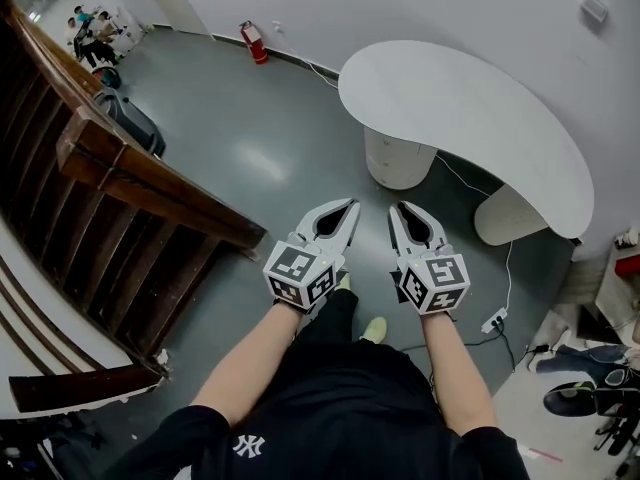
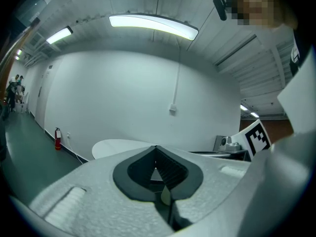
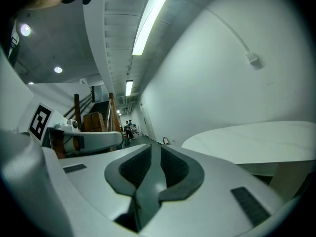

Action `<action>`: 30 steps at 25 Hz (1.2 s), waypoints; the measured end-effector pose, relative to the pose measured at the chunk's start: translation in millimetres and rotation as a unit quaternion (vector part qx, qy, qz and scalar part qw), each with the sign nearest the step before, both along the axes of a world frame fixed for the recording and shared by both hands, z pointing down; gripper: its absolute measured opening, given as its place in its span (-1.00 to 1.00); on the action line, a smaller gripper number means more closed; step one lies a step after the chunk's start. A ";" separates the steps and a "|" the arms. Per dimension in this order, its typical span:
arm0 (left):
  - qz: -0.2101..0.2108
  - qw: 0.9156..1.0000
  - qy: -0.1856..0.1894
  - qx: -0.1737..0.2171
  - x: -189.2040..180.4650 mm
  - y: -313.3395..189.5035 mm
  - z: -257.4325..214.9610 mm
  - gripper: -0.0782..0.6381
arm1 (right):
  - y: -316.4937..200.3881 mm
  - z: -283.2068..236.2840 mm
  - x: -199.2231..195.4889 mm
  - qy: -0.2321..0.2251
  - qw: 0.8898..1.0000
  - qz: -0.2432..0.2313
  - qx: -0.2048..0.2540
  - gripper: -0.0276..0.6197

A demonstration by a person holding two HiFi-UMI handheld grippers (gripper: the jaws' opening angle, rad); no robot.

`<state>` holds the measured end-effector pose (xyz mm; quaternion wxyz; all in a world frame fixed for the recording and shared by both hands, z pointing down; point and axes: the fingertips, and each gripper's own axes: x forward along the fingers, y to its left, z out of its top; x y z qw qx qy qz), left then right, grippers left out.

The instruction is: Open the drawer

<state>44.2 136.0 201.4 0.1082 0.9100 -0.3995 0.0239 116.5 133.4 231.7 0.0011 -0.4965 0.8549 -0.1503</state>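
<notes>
A: On the grey floor (image 1: pixel 230 138), which items are largest?

B: A dark wooden staircase railing (image 1: pixel 130 183) fills the left of the head view. A white kidney-shaped table (image 1: pixel 470 108) on two rounded pedestals stands at upper right. No drawer can be made out in any of the three views.

A: State of each claw?

B: Left gripper (image 1: pixel 350 208): clenched, tips meeting, nothing between the jaws. Right gripper (image 1: pixel 397 210): released, with a narrow gap running between the pads in its own view and nothing in it. Both are held side by side over the floor, apart from the table.

A: What does each view add?

B: Only the head view shows the person's forearms, the black top and the yellow-green shoes (image 1: pixel 374 328). Only the gripper views show the ceiling light strips (image 2: pixel 153 26). Each gripper view also shows the other gripper's marker cube. The right gripper view looks along the wall with the railing behind the left gripper. A group of people (image 1: pixel 90 30) stands at the far end in all three views. The red fire extinguisher (image 1: pixel 253 42) stands against the wall in the head view and the left gripper view. A white power strip (image 1: pixel 494 320) lies near the table, in the head view only.

A: Readable markings?

B: A white interlocked "NY" emblem (image 1: pixel 247 446) on the black top, and black-and-white square markers on each cube.
</notes>
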 end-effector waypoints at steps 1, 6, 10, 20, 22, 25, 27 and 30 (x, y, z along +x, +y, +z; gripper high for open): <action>0.002 1.000 0.002 0.000 -2.6 -8.8 3.2 -0.76 | -8.7 4.6 -2.7 0.004 1.000 0.002 -0.002 -0.73; 0.018 1.000 0.005 -0.004 -19.2 -62.9 19.5 -0.76 | -61.3 27.5 -19.4 0.038 0.999 0.022 -0.008 -0.71; 0.034 0.999 0.007 -0.008 -34.5 -112.8 37.2 -0.76 | -111.6 54.9 -34.0 0.065 0.997 0.040 -0.027 -0.67; 0.068 0.997 -0.001 -0.046 -49.6 -216.9 123.8 -0.76 | -225.3 163.4 -32.1 0.100 0.987 0.105 -0.076 -0.66; 0.074 0.996 -0.002 -0.054 -39.2 -236.0 150.3 -0.76 | -248.4 197.9 -19.6 0.107 0.984 0.116 -0.083 -0.66; 0.091 0.994 -0.010 -0.059 -23.3 -260.8 198.6 -0.76 | -280.5 253.2 -5.6 0.123 0.980 0.125 -0.090 -0.66; 0.094 0.994 -0.013 -0.062 -16.7 -277.3 231.2 -0.76 | -299.3 284.9 -3.0 0.130 0.979 0.125 -0.092 -0.66; 0.081 0.994 -0.013 -0.071 -11.1 -299.2 278.1 -0.76 | -319.1 325.7 -3.3 0.132 0.979 0.124 -0.095 -0.66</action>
